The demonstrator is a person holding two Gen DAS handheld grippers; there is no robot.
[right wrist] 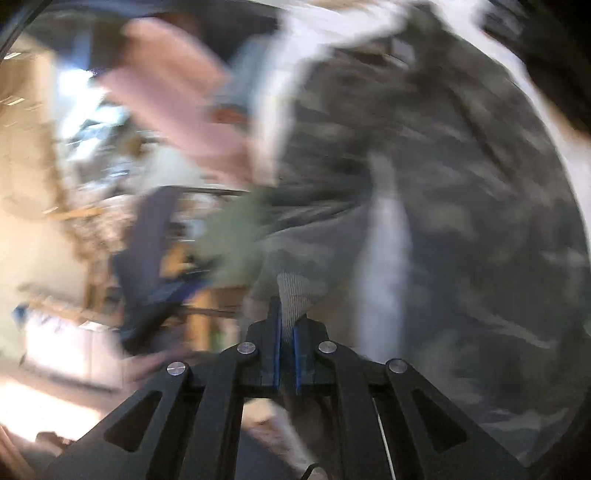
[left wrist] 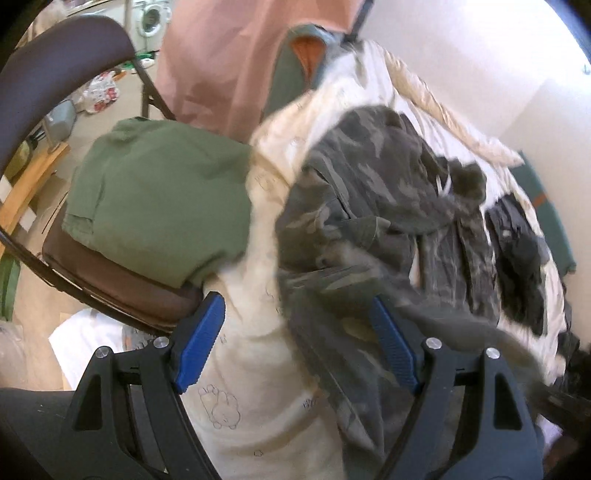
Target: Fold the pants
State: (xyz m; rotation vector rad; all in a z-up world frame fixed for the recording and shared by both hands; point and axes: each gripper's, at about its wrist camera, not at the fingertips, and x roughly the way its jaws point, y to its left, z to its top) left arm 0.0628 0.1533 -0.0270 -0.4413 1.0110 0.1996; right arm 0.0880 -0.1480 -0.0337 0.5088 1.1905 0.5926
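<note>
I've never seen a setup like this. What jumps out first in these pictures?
The camouflage pants sprawl crumpled across a pale sheet in the middle of the left view. The left gripper hovers over them with blue-padded jaws spread wide, while the right gripper is pinched shut on a fold of them. Left of the bed, a folded green garment sits on a chair.

A folded green garment (left wrist: 159, 195) rests on a brown chair (left wrist: 122, 284) beside the cream bedsheet (left wrist: 251, 369) (printed with small outlines); a washing machine (left wrist: 151, 18) stands far behind.
</note>
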